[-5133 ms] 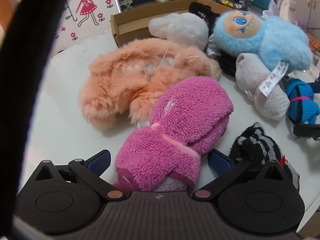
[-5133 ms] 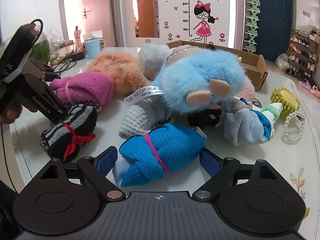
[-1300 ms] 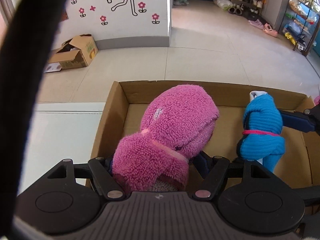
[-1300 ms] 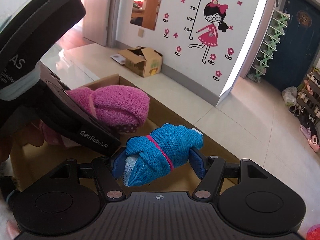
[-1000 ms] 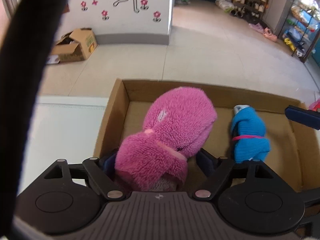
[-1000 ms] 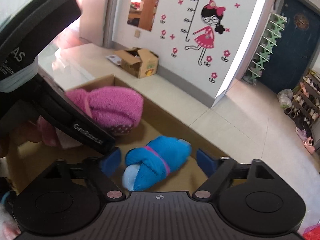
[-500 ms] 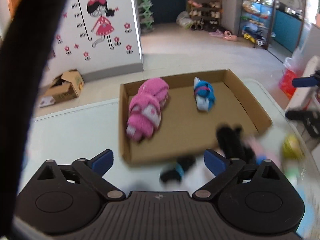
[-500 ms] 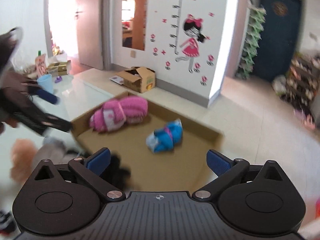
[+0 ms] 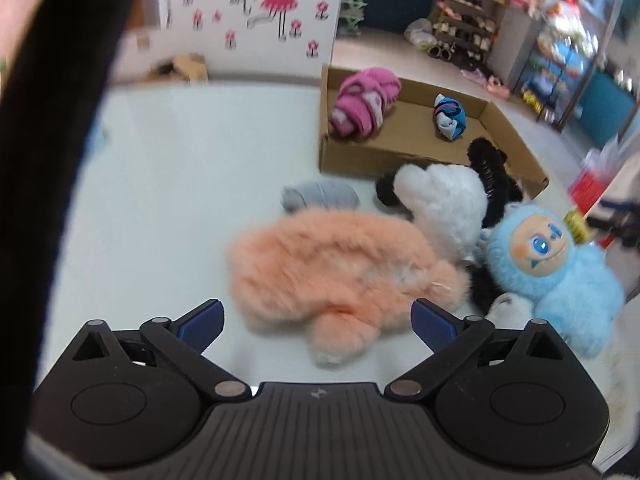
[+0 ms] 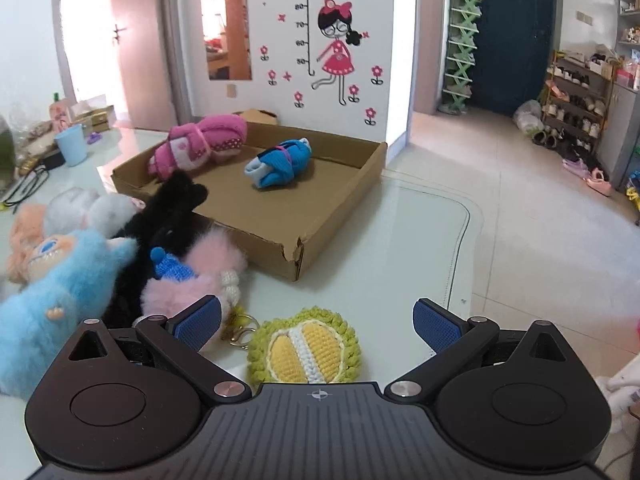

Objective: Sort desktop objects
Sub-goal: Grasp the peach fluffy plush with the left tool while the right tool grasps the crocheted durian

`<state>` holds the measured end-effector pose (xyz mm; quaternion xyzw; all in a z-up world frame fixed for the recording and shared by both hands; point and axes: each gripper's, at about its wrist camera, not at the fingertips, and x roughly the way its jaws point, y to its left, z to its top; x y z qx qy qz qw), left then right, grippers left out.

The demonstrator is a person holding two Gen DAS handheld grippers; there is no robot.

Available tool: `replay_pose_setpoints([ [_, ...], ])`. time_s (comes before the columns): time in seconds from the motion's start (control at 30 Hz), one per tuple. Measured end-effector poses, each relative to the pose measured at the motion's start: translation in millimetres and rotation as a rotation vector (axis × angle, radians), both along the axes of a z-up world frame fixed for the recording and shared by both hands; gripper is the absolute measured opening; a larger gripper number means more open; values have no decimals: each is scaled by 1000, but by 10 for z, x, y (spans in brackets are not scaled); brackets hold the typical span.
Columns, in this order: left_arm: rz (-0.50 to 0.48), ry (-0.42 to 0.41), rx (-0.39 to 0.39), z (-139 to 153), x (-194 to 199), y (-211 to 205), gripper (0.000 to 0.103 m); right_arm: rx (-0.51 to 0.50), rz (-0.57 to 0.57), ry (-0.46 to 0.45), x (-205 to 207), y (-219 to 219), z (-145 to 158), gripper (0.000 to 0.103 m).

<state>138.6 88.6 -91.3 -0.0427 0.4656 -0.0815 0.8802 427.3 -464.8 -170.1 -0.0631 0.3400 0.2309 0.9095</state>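
A shallow cardboard tray (image 9: 400,158) (image 10: 240,224) stands at the far end of the white table. In it lie a pink sock roll (image 9: 364,106) (image 10: 200,144) and a blue sock roll (image 9: 450,116) (image 10: 280,162), apart from each other. My left gripper (image 9: 316,320) is open and empty, just above a peach fluffy item (image 9: 332,268). My right gripper (image 10: 318,322) is open and empty too, with a crocheted yellow-green durian (image 10: 306,348) on the table between its fingers, untouched.
Near the tray sit a grey sock roll (image 9: 320,196), a white plush (image 9: 444,200), a black fluffy item (image 10: 168,208), a pink pompom (image 10: 192,276) and a light blue doll (image 9: 552,264) (image 10: 60,280). The table's edge (image 10: 460,240) runs right of the tray.
Both grippers let go of their sock rolls in the tray, opened wide and pulled back from it over the table. The rolls now lie far ahead.
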Motion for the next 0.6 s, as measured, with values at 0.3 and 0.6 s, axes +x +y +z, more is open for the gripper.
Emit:
replay_pose_setpoints([
  [0.3,92,88,-209,-233,335,-67,87,8,12,12,29,-30,-188,103],
  [0.6,239,165,-324,-386,550,47,92,-6,34,29,85,53,-370,103],
])
